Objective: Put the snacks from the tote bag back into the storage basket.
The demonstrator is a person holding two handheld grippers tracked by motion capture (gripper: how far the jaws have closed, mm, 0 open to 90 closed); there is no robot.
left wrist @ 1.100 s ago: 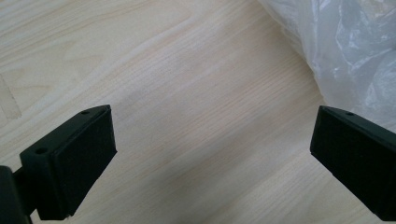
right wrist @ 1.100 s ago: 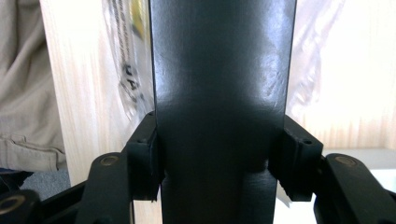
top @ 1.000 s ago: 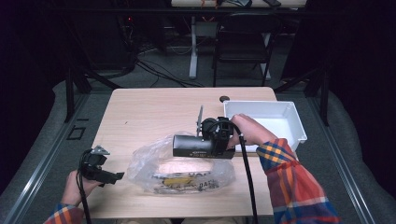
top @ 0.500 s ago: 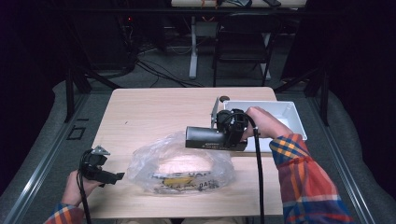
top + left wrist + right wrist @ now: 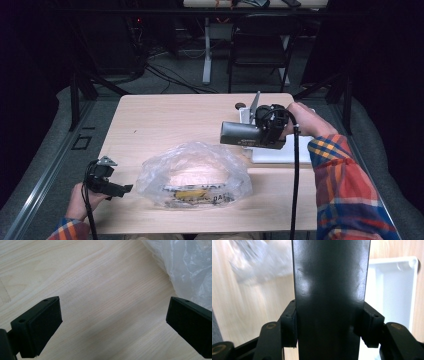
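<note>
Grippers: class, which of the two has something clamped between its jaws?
The right gripper: its jaws press both sides of a dark box, carried above the white tray. The left gripper stands open over bare table.

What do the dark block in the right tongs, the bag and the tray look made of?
Dark block: smooth, semi-gloss, soft highlights; probably plastic or coated metal. Bag: thin clear plastic film, crinkled and shiny, contents showing through. Tray: white, glossy, rounded corners; likely moulded plastic.

Left tongs [image 5: 125, 189] low, jaws wide apart, right tongs [image 5: 329, 327] raised, jaws clamped
</note>
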